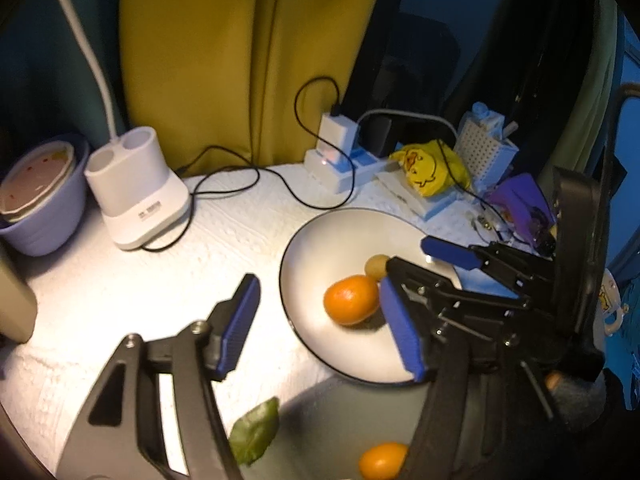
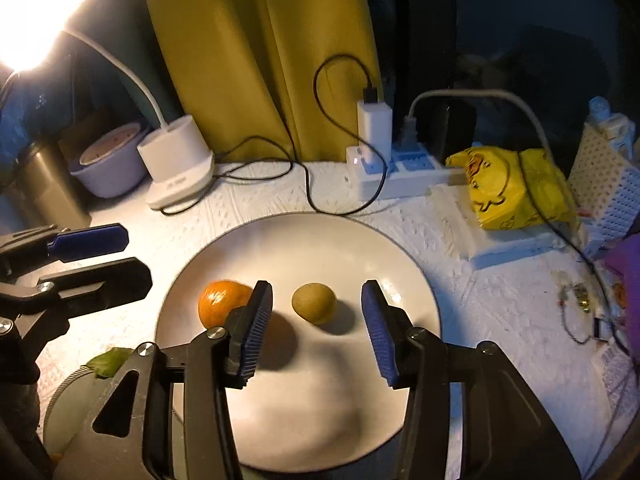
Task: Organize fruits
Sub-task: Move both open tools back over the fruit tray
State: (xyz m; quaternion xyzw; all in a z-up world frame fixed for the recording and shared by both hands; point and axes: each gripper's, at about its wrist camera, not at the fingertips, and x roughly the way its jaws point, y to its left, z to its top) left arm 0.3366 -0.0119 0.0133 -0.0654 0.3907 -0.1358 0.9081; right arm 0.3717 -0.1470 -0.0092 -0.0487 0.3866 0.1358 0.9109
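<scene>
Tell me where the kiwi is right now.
The kiwi lies on the white plate, just right of the orange, between the open right gripper fingers in the right wrist view.

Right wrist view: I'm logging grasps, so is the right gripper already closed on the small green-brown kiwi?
No: the right gripper is open, its blue pads either side of the small green-brown kiwi lying free on the round white plate.

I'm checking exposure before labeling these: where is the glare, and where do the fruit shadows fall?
Right wrist view: the lamp head blows out the top-left corner; the orange and kiwi cast shadows down-right across the white plate. Left wrist view: no glare, bluer and dimmer toward the right; the left gripper is soft-edged.
</scene>
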